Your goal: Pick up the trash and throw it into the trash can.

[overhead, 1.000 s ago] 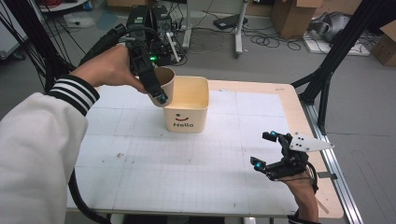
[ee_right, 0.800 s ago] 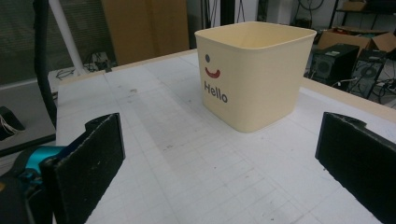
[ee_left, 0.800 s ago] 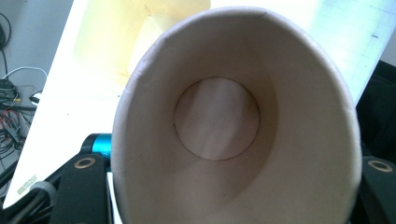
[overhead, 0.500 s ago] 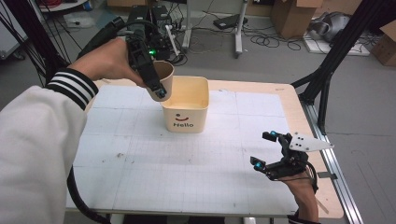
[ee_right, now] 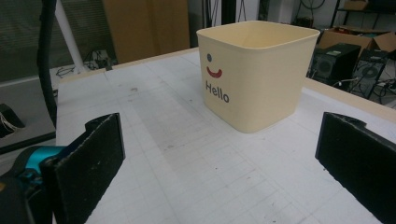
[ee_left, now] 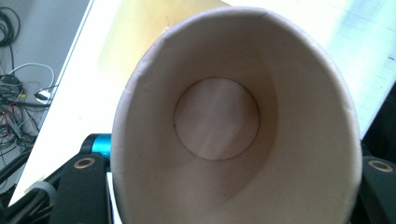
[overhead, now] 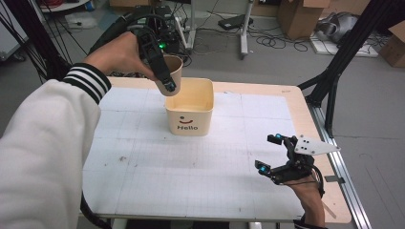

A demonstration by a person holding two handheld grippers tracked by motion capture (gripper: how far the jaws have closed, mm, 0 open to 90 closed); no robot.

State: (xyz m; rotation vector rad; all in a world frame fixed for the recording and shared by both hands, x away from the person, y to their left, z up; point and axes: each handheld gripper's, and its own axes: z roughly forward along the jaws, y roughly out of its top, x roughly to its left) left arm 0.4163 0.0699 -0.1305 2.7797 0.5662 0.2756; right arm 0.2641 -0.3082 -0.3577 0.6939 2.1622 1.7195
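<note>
- Up above the tub's [overhead: 190,110] left rim, the left gripper [overhead: 167,85] has its fingers clamped on a tilted cup [overhead: 170,76].
- Right gripper [overhead: 274,157], fingers wide apart and holding nothing, rests on the counter [overhead: 143,171] well right of the tub.

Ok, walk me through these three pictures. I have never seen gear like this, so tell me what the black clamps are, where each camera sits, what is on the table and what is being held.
A person works at a table, holding a hand-operated two-jaw clamp, called a gripper, in each hand. The wide picture comes from a fixed camera above the person's side, looking forward and down. The other two come from small cameras riding on the grippers, looking along their black jaws.

On the table stands a cream square tub printed with a smiley and "Hello".

The left gripper is shut on a brown paper cup, held tilted in the air at the tub's near-left rim. Its own camera looks straight into the cup, which appears empty.

The right gripper rests low near the table's right edge, jaws wide open, holding nothing, pointed at the tub.
</note>
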